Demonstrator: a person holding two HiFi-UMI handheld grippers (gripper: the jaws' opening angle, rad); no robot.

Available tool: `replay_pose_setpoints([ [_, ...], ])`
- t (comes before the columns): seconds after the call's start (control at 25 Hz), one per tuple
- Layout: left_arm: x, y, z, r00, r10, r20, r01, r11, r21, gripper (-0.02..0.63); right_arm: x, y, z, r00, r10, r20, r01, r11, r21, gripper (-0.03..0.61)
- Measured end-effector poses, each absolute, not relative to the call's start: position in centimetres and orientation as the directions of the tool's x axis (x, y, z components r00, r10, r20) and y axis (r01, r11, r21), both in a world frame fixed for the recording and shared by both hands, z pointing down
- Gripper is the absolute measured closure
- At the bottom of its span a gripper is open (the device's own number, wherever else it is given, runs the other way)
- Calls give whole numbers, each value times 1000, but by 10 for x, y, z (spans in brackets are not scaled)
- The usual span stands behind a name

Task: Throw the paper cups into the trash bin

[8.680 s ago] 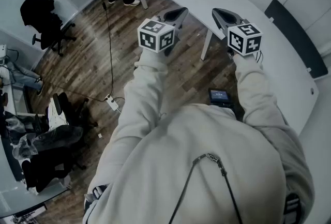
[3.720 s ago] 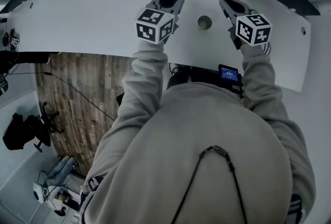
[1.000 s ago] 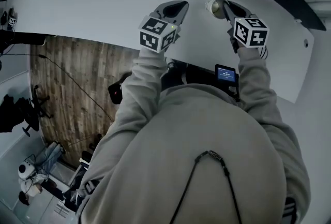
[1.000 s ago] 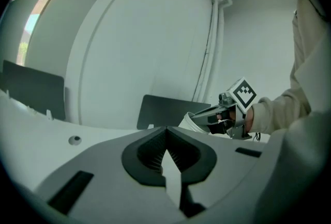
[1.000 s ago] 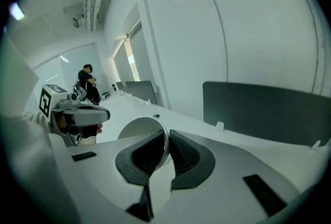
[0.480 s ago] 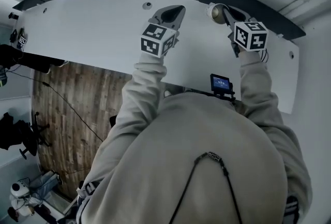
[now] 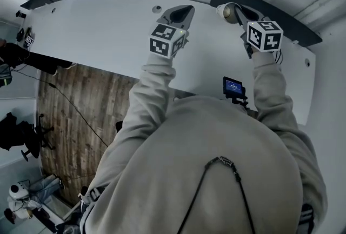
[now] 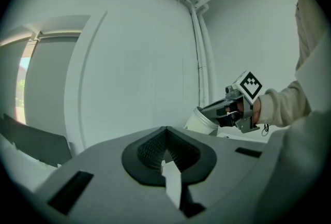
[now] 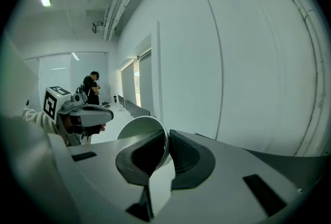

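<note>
Long curved white table [image 7: 97, 27] hugging the white wall, with wood floor [image 7: 70, 114] on the near left and a black office chair [image 7: 21, 138] parked there. The right gripper [image 7: 242, 12] is clamped on the wall of a paper cup [image 7: 227, 11], which is tipped sideways over the table's far right part. The left gripper [image 7: 181, 12] is pinched closed on nothing. A small screen [image 7: 232, 86] sits near the person's chest.

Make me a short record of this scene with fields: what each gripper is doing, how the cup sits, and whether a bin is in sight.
right gripper: shut on the paper cup, pinching its wall at the rim
paper cup: tilted in the grip, not upright
left gripper: jaws together, nothing between them, held over the white table
trash bin: not in any view
background: a person stands far down the room
</note>
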State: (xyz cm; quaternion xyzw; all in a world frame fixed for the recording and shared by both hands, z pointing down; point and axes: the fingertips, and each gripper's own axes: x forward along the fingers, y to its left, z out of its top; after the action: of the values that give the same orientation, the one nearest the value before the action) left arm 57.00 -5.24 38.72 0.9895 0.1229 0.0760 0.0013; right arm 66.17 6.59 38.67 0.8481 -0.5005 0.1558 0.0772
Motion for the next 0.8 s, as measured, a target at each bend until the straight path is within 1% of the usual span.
replay_pose_setpoints([
  [0.24, 575, -46, 393, 967, 191, 168, 192, -981, 15, 620, 669, 70, 402, 404, -846, 349, -890, -451, -62, 531],
  [0.4, 581, -44, 414, 969, 143, 201, 147, -989, -3, 620, 681, 67, 420, 362, -859, 362, -912, -406, -51, 531],
  [0.48, 569, -52, 415, 973, 101, 207, 104, -995, -4, 620, 676, 55, 426, 325, -870, 370, -925, -374, -69, 531],
  [0.6, 508, -79, 393, 978, -8, 209, -10, -1000, 8, 620, 632, 15, 409, 222, -900, 376, -958, -272, -86, 531],
  [0.8, 387, -141, 366, 952, -234, 199, -244, -969, 30, 620, 528, -71, 385, 4, -927, 376, -996, -39, -86, 531],
])
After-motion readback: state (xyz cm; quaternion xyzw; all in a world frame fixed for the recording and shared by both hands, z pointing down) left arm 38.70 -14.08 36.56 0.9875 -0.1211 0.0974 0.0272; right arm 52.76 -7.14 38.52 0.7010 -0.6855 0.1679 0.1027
